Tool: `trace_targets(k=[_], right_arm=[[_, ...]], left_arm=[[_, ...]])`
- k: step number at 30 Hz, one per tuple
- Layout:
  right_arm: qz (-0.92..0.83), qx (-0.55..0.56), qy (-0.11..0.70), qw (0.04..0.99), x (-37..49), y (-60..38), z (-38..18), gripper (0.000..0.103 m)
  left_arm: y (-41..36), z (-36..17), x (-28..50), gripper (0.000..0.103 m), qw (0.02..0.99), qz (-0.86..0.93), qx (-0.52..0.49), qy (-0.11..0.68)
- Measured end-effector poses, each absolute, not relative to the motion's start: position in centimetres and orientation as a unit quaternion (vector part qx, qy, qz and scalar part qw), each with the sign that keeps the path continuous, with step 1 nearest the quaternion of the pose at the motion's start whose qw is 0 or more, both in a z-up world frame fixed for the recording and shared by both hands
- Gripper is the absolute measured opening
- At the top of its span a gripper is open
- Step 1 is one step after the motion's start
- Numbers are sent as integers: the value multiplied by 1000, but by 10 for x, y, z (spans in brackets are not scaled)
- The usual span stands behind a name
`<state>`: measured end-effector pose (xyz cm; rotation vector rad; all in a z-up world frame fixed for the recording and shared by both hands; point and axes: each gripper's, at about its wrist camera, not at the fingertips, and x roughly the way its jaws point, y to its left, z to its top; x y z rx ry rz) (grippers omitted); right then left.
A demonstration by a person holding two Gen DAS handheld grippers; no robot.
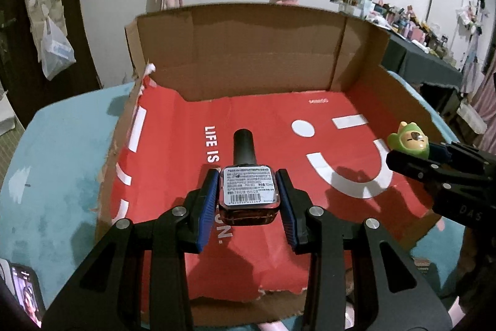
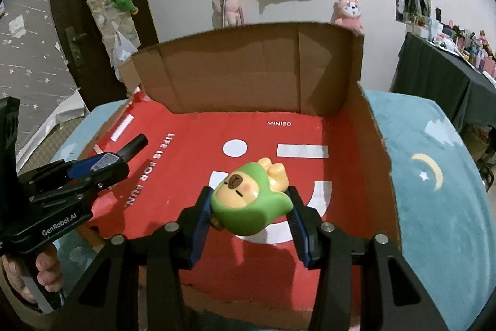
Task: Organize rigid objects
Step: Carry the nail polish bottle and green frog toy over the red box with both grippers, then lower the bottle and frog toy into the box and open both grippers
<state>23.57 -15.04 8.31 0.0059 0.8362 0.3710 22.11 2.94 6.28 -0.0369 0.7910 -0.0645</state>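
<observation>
Left wrist view: the left gripper (image 1: 248, 191) clamps a nail polish bottle (image 1: 249, 191), black cap forward, above the red liner (image 1: 263, 120) near the cardboard box's (image 1: 248, 51) front edge.

Right wrist view: the right gripper (image 2: 251, 207) grips a green-hooded capybara figurine (image 2: 251, 200), seemingly lifted over the liner's smiley print.

The right gripper (image 2: 249, 208) holds a green capybara figurine (image 2: 251, 200) between its blue fingers (image 2: 198, 233), above the red floor of an open cardboard box (image 2: 375, 151); the figurine lies tilted, face up; at the left edge the left gripper (image 2: 102, 165) is closed on a small bottle with a black cap (image 2: 134, 147), over the box's left side; the box rests on a blue blanket (image 2: 434, 207) with a moon pattern.
</observation>
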Motion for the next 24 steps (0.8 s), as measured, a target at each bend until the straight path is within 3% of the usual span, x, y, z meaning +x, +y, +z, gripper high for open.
trace_targets(k=[16,24], right_arm=[[173,-3,439,881,254,-144,56,49],[176,2,459,871,257,-144,46,49]], left_arm=[[35,26,252,34,876,-40,-57,478],[35,25,251,34,877,-31,-47,478]])
